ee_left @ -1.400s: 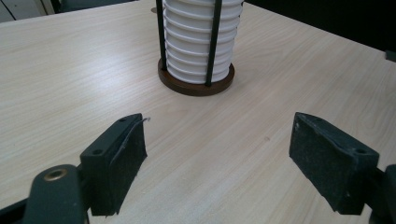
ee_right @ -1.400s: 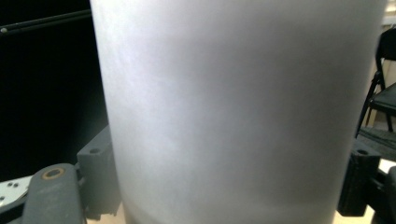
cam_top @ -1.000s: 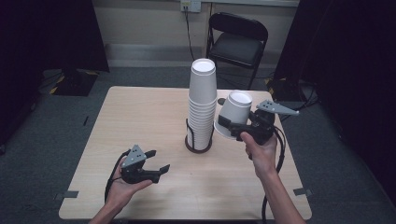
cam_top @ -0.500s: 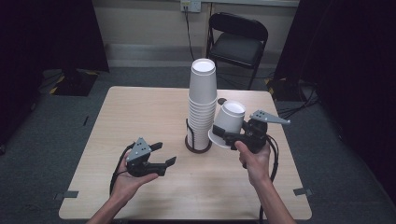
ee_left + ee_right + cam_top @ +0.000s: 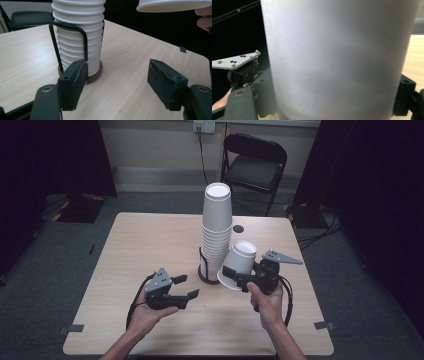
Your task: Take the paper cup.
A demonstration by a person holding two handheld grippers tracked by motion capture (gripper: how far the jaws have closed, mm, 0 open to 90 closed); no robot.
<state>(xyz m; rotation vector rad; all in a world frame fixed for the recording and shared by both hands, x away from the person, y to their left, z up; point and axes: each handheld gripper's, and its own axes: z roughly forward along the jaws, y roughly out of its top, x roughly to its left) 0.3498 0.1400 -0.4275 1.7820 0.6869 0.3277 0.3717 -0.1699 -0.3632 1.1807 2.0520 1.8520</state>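
Right tongs (image 5: pixel 239 281) seemingly clamped on tilted paper cup (image 5: pixel 238 265), left tongs (image 5: pixel 186 286) wide apart, empty

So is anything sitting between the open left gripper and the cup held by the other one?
Nothing visible: only bare table lies between the left gripper and the paper cup in the right gripper.

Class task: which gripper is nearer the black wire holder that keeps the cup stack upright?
Right. The right gripper, gripping a paper cup, sits just beside the holder; the left gripper hangs open, farther toward the person.
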